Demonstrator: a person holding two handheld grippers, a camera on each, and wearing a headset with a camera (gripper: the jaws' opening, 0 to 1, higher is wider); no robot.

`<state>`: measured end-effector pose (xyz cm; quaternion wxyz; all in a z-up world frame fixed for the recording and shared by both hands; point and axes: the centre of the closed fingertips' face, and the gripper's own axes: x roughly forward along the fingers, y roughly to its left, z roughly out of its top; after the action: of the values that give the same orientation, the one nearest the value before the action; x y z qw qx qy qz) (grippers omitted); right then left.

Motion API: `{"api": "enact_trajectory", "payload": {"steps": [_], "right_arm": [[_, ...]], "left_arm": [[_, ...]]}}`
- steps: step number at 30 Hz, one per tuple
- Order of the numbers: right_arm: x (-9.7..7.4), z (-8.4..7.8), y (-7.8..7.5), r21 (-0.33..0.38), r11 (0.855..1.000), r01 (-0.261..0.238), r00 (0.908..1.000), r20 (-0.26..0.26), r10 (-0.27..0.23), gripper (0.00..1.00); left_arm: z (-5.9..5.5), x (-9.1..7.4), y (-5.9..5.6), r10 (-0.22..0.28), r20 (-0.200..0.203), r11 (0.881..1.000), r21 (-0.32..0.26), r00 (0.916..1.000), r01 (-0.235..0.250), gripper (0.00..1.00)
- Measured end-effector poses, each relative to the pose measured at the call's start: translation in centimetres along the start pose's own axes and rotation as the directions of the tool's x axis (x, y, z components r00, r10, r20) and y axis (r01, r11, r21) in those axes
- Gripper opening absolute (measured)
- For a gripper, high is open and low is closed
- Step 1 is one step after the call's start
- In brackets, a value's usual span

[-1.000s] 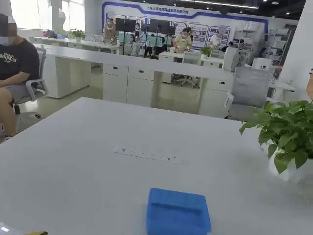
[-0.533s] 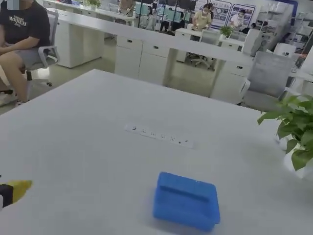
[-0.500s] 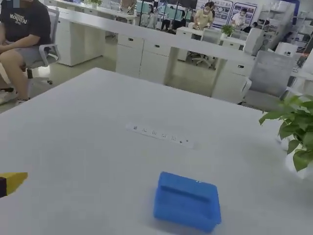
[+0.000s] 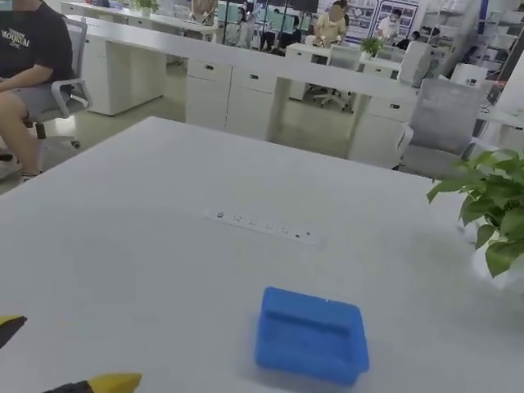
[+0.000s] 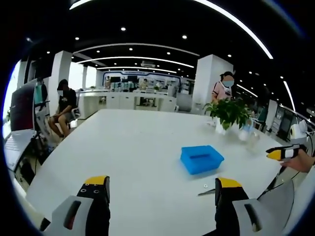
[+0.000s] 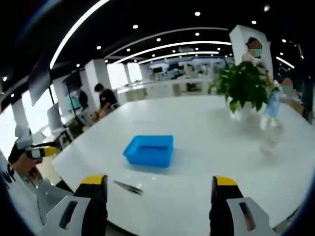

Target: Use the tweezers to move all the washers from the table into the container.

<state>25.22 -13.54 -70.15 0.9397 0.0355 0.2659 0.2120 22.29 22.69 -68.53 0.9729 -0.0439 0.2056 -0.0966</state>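
Observation:
The blue container [image 4: 311, 334] sits open on the white table [image 4: 147, 246], near its front edge. In the left gripper view the container [image 5: 202, 158] lies ahead and to the right. A small washer [image 5: 205, 186] and the thin metal tweezers [image 5: 205, 192] lie just in front of it. My left gripper [image 5: 162, 196] is open and holds nothing. My right gripper [image 6: 158, 196] is open too, above the table edge. The tweezers [image 6: 128, 187] lie ahead of it to the left, short of the container [image 6: 149, 150]. Yellow fingertips [image 4: 110, 382] of a gripper show at the lower left of the head view.
A power strip [image 4: 262, 226] is set into the middle of the table. A potted plant [image 4: 491, 213] stands at the right edge, with a clear bottle [image 6: 269, 123] beside the plant [image 6: 243, 86]. A person sits on a chair [image 4: 57, 90] beyond the far left corner.
The head camera has tilted down and shifted, so the container sits higher in view. A second yellow fingertip has come in at the lower left edge.

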Motion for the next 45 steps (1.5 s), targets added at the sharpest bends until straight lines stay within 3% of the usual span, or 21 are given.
{"api": "enact_trajectory", "payload": {"steps": [5,20,27,33,37,45], "right_arm": [[-0.1,0.5,-0.2,0.000,1.000,0.007,0.9997,0.025,-0.007,0.87],[0.4,0.4,-0.8,0.002,1.000,0.004,0.9999,0.013,-0.004,0.85],[0.4,0.6,-0.4,-0.015,1.000,-0.001,0.9999,0.014,0.001,0.85],[0.4,0.6,-0.2,-0.010,1.000,-0.008,0.9999,0.011,0.008,0.84],[0.3,0.3,-0.3,-0.020,1.000,-0.012,0.9999,-0.004,0.012,0.83],[1.1,-0.3,0.2,-0.031,0.999,-0.017,0.9992,-0.037,0.016,0.81]], "left_arm": [[0.6,-0.2,-0.3,-0.010,0.019,1.000,-0.022,0.9998,0.011,0.90],[0.3,0.0,-0.5,-0.001,-0.020,1.000,0.003,0.9998,0.001,0.90],[0.2,0.2,-0.8,-0.007,-0.031,1.000,0.016,0.9995,0.007,0.89],[0.2,0.8,-2.1,-0.045,-0.033,0.998,0.035,0.9984,0.046,0.87],[-0.3,2.0,-3.6,-0.104,-0.059,0.992,0.060,0.9928,0.108,0.82],[-1.8,4.5,-6.8,-0.225,-0.152,0.964,0.106,0.9624,0.242,0.67]]}}
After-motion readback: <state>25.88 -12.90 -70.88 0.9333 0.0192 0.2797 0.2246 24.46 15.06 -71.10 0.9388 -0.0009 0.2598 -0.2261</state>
